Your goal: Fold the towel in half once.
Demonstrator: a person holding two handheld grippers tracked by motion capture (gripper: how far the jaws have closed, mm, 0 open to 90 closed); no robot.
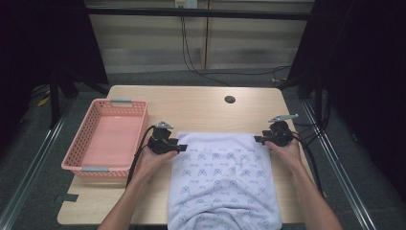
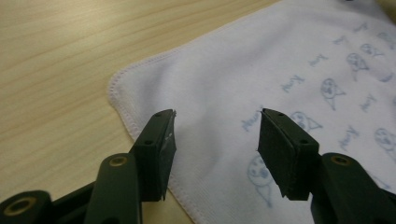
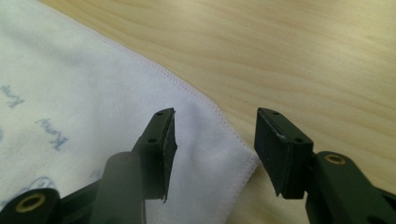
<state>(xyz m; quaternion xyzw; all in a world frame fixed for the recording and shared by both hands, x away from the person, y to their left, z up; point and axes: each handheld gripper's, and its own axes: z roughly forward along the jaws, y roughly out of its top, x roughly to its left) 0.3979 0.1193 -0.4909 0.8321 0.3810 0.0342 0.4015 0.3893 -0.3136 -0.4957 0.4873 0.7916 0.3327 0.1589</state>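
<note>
Lying flat on the wooden table (image 1: 201, 108), the white printed towel (image 1: 222, 182) had its two far corners at the tongs. The left gripper (image 2: 215, 140) stood with jaws spread over the left corner, pinching nothing. The right gripper (image 3: 212, 144) was spread too, the right corner just under its gap, perhaps without touching. A pink basket (image 1: 88, 167) sat outside the left gripper.

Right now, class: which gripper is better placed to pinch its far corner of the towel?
Left, marginally: the left gripper straddles the towel hem; the right gripper has its corner partly between open jaws.
</note>
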